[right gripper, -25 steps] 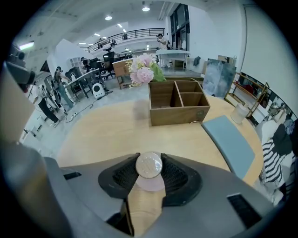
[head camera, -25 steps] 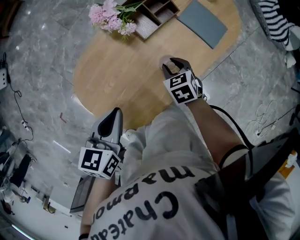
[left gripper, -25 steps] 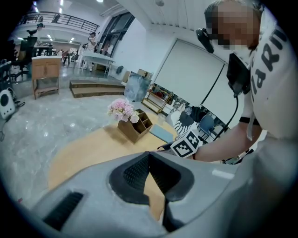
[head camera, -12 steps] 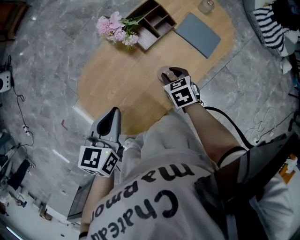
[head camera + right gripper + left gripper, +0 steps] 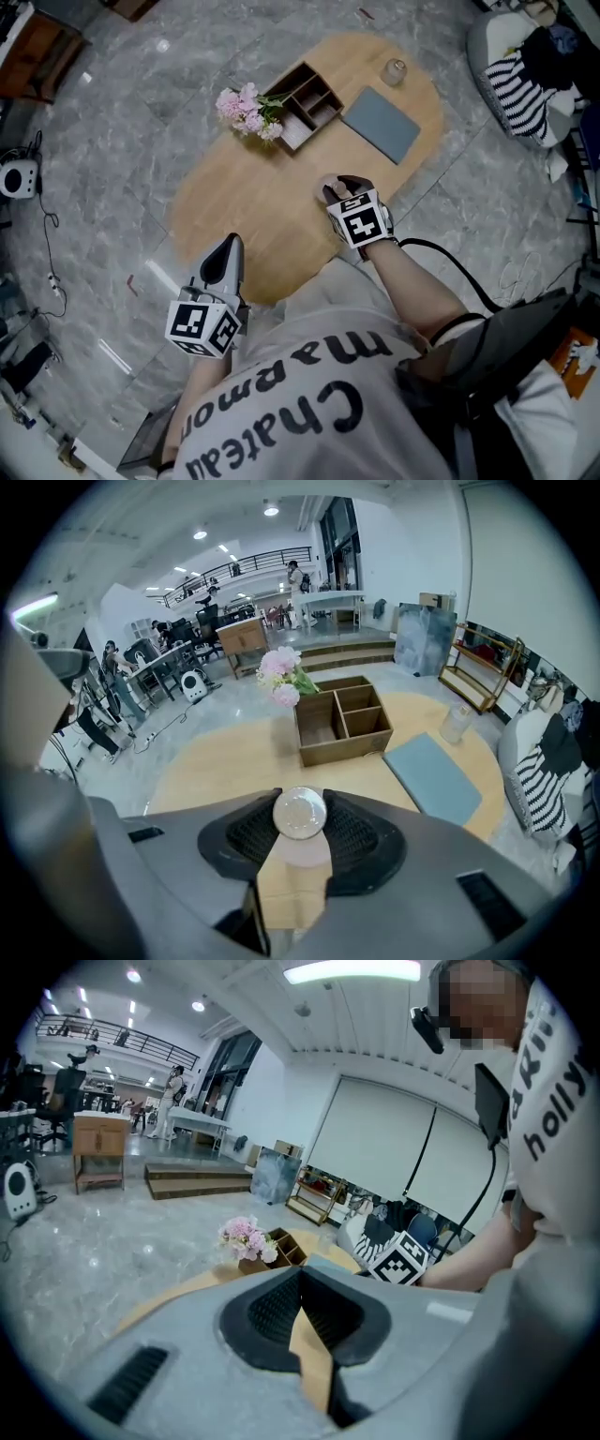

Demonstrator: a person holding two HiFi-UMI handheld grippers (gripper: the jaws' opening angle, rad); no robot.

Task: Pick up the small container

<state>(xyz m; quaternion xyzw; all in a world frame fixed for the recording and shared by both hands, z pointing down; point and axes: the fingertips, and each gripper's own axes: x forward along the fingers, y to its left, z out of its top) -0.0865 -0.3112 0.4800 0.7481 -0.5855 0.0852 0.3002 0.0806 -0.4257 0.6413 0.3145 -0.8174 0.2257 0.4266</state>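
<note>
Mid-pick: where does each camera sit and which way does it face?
Head view: on the person's head, looking steeply down at the wooden table; shows shirt, arms, left gripper, right gripper.
Left gripper view: on the left gripper, looking along its shut, empty jaws across the room; torso and right arm at right.
Right gripper view: on the right gripper, looking down over the table past the small container clamped between its jaws.
Shared: all three show the flowers and divided wooden box.
</note>
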